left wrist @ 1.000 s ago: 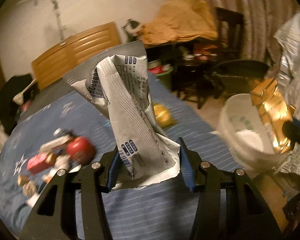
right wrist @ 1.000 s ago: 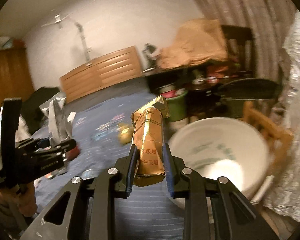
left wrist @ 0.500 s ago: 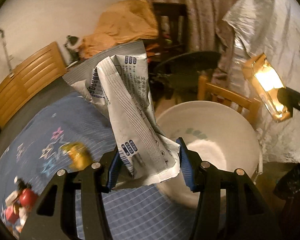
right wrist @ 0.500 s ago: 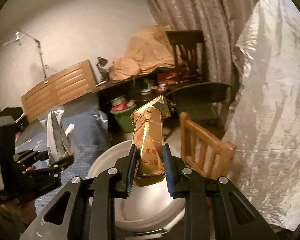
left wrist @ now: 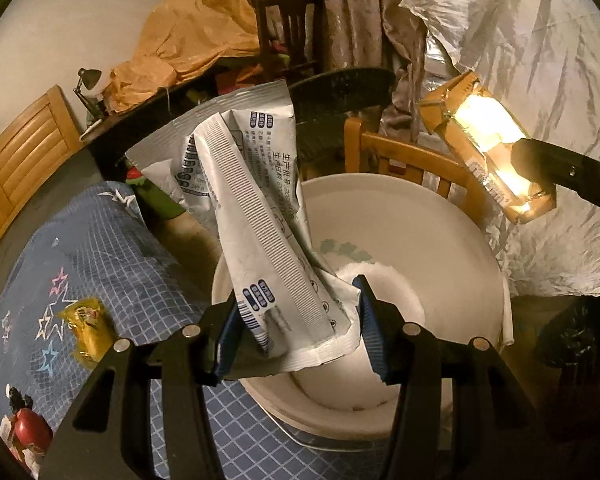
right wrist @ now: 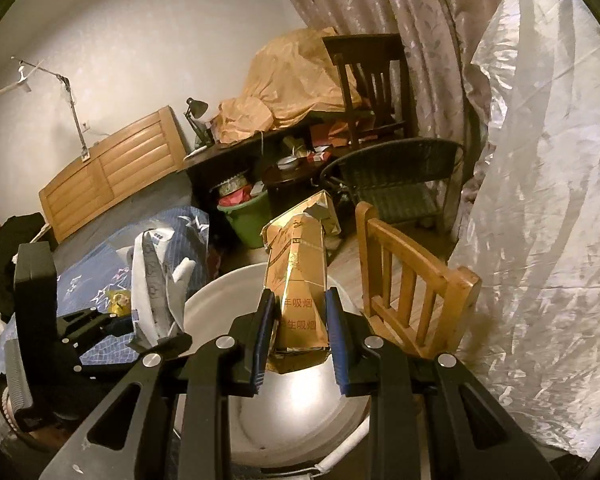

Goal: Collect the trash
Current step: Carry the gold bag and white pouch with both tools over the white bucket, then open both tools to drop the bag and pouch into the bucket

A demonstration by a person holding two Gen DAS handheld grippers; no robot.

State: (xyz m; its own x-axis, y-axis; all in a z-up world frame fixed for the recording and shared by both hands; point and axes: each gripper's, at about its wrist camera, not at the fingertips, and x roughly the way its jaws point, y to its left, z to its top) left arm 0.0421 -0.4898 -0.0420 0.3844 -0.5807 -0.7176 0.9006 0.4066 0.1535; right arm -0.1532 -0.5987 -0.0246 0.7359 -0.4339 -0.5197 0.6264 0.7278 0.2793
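Over the big white bucket (left wrist: 452,240) you hold both pieces of trash. Your left gripper (left wrist: 296,332) has its blue fingers (left wrist: 228,332) squeezed on the bottom end of a crumpled white wrapper (left wrist: 256,216) with blue print on it. That wrapper sticks up above the near side of the bucket, close to the rim. Your right gripper (right wrist: 300,344) has its fingers pressed on the sides of a shiny gold box (right wrist: 298,280). From the right wrist view, the gold box stands upright over the middle of the bucket. From the left wrist view, it shows up high at the far right rim and shines bright. Next to the bucket, the bed has a blue blanket (left wrist: 112,252) with stars. A small yellow packet (left wrist: 86,328) lies on the blanket near its edge by the bucket. A red and white toy (left wrist: 26,432) lies at the near left corner of the blanket. A wooden chair (right wrist: 412,276) stands just behind the bucket.
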